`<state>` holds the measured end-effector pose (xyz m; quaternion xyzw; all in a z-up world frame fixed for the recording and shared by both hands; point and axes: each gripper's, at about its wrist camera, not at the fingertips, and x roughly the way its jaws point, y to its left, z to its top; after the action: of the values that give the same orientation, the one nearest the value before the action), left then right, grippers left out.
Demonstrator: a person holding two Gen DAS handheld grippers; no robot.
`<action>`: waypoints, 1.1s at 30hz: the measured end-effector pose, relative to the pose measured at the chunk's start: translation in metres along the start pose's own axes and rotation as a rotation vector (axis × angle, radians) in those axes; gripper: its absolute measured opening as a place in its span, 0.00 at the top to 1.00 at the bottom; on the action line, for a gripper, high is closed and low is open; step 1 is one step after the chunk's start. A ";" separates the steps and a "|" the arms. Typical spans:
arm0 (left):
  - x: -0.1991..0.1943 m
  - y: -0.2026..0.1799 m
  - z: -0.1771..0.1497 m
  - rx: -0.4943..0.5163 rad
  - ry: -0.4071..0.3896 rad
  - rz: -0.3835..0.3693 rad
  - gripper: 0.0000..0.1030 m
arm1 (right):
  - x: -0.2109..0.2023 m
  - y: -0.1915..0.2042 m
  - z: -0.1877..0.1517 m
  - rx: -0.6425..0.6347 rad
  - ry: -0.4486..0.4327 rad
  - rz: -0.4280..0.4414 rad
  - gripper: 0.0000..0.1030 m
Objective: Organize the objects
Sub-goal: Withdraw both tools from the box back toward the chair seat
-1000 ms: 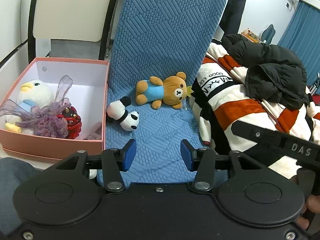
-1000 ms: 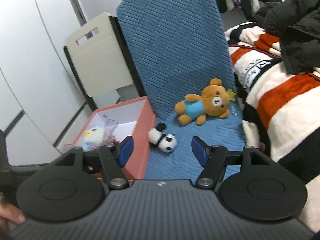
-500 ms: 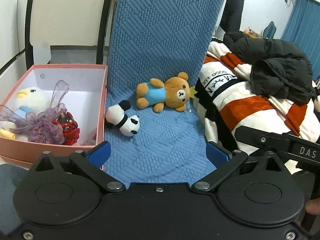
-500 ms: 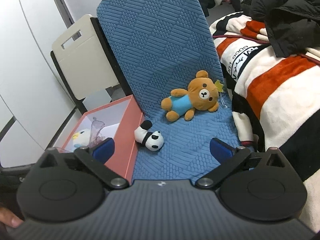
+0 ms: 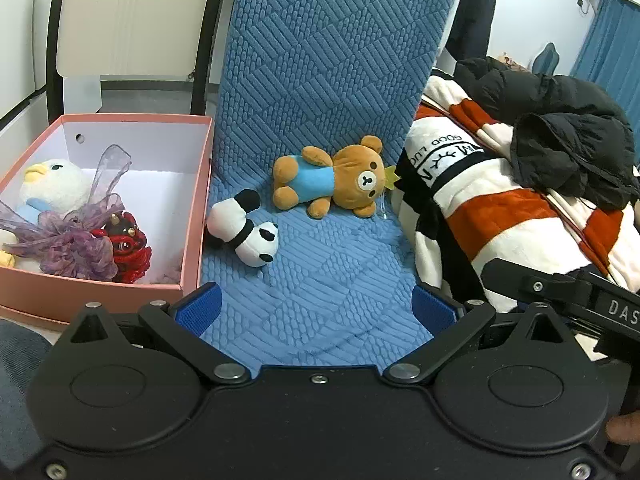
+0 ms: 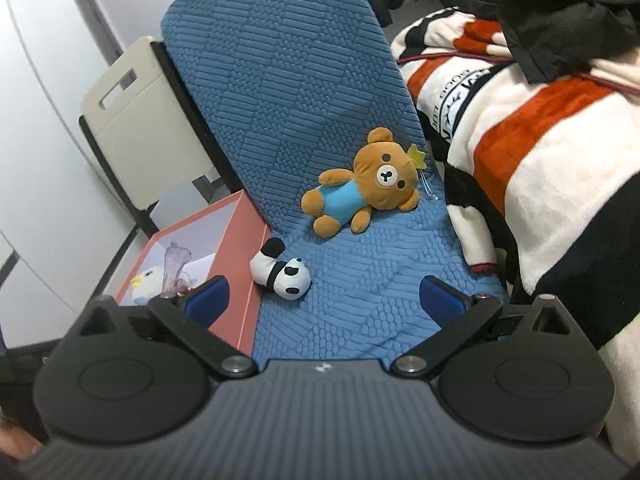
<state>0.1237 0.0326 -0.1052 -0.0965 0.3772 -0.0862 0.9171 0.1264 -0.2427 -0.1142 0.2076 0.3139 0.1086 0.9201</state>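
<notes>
A brown plush bear in a blue shirt lies on the blue chair seat, also in the right wrist view. A small plush panda lies in front of it beside the pink box, and shows in the right wrist view. The box holds a white duck plush, a purple ribbon bundle and a red toy. My left gripper is open and empty, back from the panda. My right gripper is open and empty, just short of the panda.
A striped blanket with a black jacket on it lies right of the chair. A cream chair back stands behind the box. The right gripper's arm crosses the left view's lower right.
Both grippers opened wide from a narrower gap. Both moved forward toward the chair seat and the toys; the right view swung closer over the panda.
</notes>
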 end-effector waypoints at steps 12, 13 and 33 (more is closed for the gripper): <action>0.047 -0.007 0.002 0.011 0.034 0.040 0.03 | 0.033 -0.030 -0.004 0.147 -0.053 0.015 0.00; 0.051 -0.007 0.003 0.008 0.038 0.043 0.03 | 0.037 -0.032 -0.004 0.155 -0.057 0.014 0.00; 0.117 -0.022 0.017 0.031 0.047 0.142 0.04 | 0.117 -0.087 0.008 0.391 -0.093 0.089 0.01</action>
<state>0.2158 -0.0137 -0.1670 -0.0531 0.4031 -0.0292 0.9131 0.2282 -0.2842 -0.2097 0.4007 0.2768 0.0768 0.8700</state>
